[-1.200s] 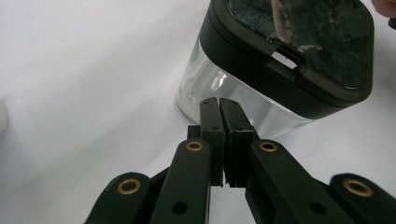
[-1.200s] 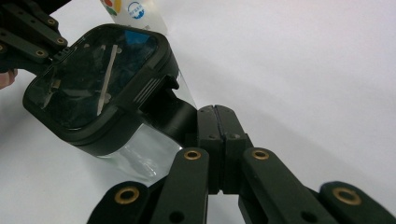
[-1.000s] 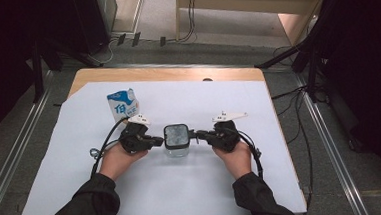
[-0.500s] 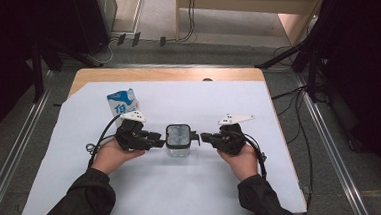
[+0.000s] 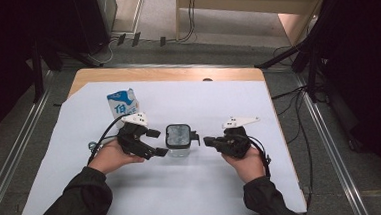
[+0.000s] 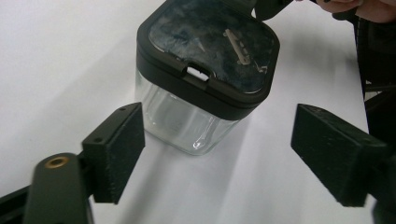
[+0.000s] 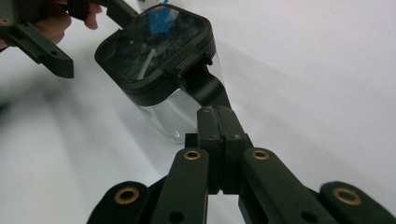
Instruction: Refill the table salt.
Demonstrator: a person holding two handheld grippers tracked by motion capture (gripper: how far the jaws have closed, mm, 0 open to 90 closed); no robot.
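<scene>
We find the jar (image 5: 179, 139) mid-table (image 5: 283, 182), between left gripper (image 5: 155, 142) and right gripper (image 5: 208, 141), the carton (image 5: 123, 103) behind the left one.

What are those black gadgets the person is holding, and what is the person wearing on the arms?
Each hand carries matte black tongs: the left tongs and the right tongs. Their jaws are flat black rectangular pads on linked bars with brass-coloured rivets. A pale three-cornered plate tops each one, and a thin black cable trails away. The person wears dark long sleeves.
</scene>
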